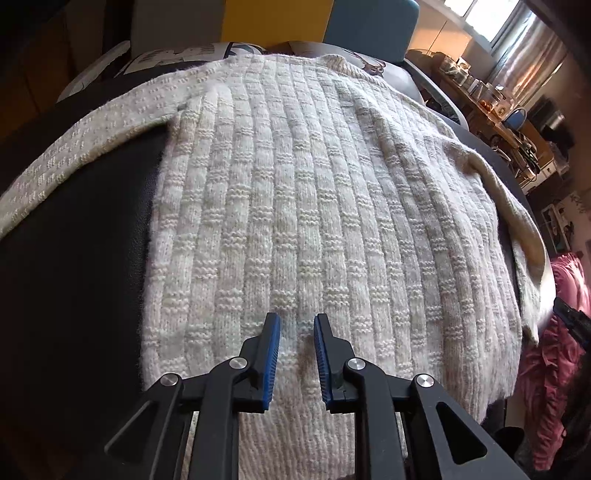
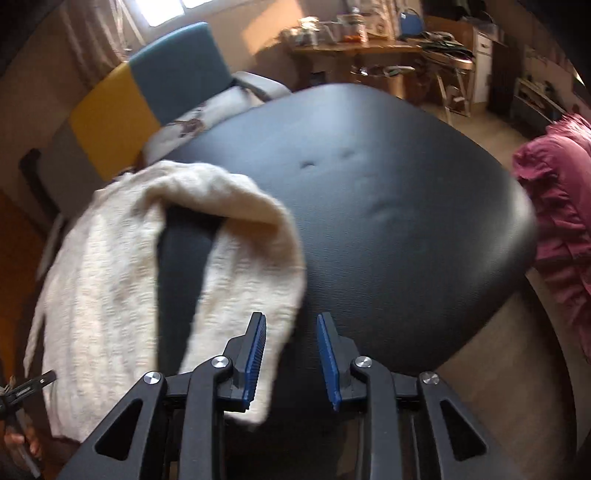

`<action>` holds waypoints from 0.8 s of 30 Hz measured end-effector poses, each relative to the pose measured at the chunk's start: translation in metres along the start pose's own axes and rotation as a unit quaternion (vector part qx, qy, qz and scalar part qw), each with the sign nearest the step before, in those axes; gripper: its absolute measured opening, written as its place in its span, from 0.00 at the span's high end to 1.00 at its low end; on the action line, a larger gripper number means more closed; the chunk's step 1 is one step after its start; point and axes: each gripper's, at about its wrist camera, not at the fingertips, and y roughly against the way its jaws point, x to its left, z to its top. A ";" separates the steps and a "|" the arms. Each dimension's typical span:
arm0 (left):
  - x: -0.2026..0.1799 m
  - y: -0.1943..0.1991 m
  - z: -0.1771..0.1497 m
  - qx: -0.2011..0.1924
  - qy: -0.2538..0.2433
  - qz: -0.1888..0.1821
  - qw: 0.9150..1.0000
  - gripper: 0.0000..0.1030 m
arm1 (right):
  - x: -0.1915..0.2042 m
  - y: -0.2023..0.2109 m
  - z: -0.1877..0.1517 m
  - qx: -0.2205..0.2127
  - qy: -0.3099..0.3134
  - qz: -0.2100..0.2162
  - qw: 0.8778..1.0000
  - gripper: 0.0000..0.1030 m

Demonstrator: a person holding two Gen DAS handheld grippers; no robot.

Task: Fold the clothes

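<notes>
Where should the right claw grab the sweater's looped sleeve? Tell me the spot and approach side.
Grip the cream knitted sweater sleeve at its loose end, just ahead of the open right claw. Come from the sleeve's outer side, over the bare black padded surface; there it lies apart from the body.

A big cream knit sweater [image 1: 306, 206] lies spread out flat on a black padded surface [image 1: 74, 280]. It has little bumpy squares in rows all over it. One sleeve [image 1: 74, 147] stretches out to the left across the black top. The other sleeve [image 1: 517, 218] is bent over at the right edge. The left gripper [image 1: 297, 325] is just over the bottom part of the sweater, and its two blue pads [image 1: 271, 354] are apart with nothing between them. Something pink and ruffly [image 1: 554, 350] sits off to the right. Far back there is a blue and yellow chair back [image 1: 369, 26] and a messy wooden desk [image 1: 491, 107] by a bright window.
</notes>
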 end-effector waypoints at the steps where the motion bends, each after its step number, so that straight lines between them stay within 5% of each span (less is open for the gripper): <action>1: -0.002 -0.001 0.001 0.001 0.000 0.001 1.000 0.77 | -0.015 -0.004 -0.001 0.002 -0.040 0.046 0.998 0.70; 3: -0.006 -0.001 0.002 0.002 0.000 0.000 1.000 0.77 | -0.041 -0.013 -0.002 0.007 -0.110 0.120 0.987 0.70; 12: -0.019 -0.007 0.008 0.011 -0.007 -0.014 1.000 0.74 | -0.039 -0.060 -0.010 0.035 -0.168 0.218 0.961 0.70; 17: -0.023 -0.011 0.007 0.007 -0.007 -0.029 1.000 0.64 | -0.022 -0.058 -0.020 -0.014 -0.097 0.202 0.974 0.70; 18: -0.023 -0.012 0.007 0.006 -0.007 -0.032 0.999 0.61 | -0.018 -0.057 -0.019 -0.012 -0.075 0.189 0.979 0.71; 20: -0.024 -0.013 0.006 0.003 -0.007 -0.036 0.999 0.59 | -0.007 -0.053 -0.013 -0.001 -0.035 0.128 0.991 0.93; 24: -0.026 -0.012 0.004 -0.002 -0.016 -0.042 0.999 0.54 | 0.017 -0.030 0.009 -0.012 0.046 0.066 0.997 0.91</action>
